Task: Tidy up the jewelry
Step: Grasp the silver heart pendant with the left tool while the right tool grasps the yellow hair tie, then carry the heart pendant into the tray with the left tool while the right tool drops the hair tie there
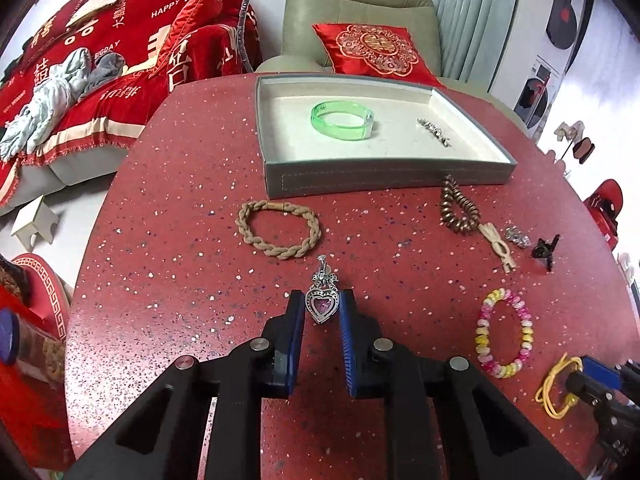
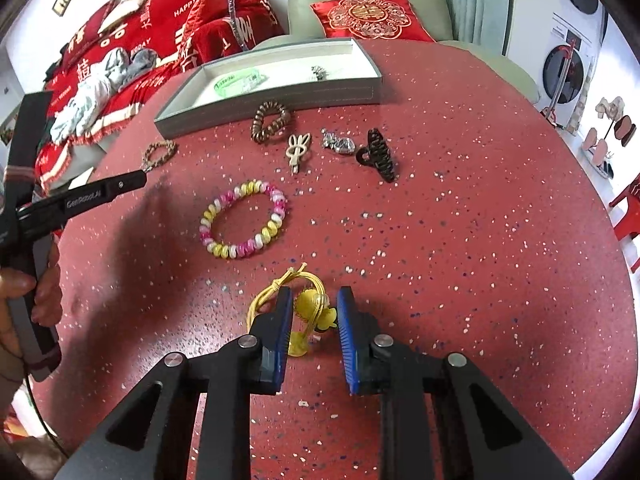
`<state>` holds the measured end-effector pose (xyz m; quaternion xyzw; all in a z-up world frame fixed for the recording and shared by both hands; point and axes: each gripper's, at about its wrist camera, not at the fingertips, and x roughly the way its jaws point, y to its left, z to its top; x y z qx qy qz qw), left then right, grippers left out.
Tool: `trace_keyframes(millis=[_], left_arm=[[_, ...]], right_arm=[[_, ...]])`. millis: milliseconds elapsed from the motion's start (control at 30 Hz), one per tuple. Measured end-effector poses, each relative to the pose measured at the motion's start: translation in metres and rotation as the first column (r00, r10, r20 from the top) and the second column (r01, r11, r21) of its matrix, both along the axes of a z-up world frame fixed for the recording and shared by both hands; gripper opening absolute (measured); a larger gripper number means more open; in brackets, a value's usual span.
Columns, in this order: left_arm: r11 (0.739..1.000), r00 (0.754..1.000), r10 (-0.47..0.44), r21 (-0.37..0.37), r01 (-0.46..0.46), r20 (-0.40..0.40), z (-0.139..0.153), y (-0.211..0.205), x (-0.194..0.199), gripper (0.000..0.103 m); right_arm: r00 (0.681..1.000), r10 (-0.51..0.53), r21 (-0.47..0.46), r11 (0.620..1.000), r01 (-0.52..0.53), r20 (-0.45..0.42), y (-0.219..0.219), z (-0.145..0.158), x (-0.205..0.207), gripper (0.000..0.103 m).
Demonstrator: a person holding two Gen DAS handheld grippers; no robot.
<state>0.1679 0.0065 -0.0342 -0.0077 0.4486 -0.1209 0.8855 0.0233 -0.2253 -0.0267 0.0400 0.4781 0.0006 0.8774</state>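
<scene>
Behind left claw (image 2: 138, 179), half-hidden braided bracelet (image 2: 159, 155)
</scene>
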Motion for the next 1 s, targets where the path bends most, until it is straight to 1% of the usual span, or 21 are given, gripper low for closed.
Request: trace_keyframes(millis=[233,500,800,1000], left_arm=[[1.000,0.999,-0.020,-0.014,0.021,0.034,0.023,-0.004,0.003,0.036],[0.999,0.996,-0.039,-0.021,0.040,0.076,0.045,-0.009,0.009,0.036],[0.999,0.994,-0.044,-0.024,0.047,0.099,0.062,-0.013,0.029,0.036],[0.998,0.993,-0.056,-0.002,0.057,0.102,0.065,-0.022,0.051,0.036]], right_arm=[[1.000,0.000,0.031,1.000,-0.001,0.028,-0.006,0.017,0.011,0.025],[0.998,0.010,0.055,0.998,-0.013,0.061,-0.012,0.039,0.039,0.025],[0.993,0.039,0.071,0.996,-0.048,0.116,-0.014,0.070,0.089,0.025],[0.989,0.064,0.102,0.992,-0.078,0.136,-0.011,0.088,0.140,0.025]])
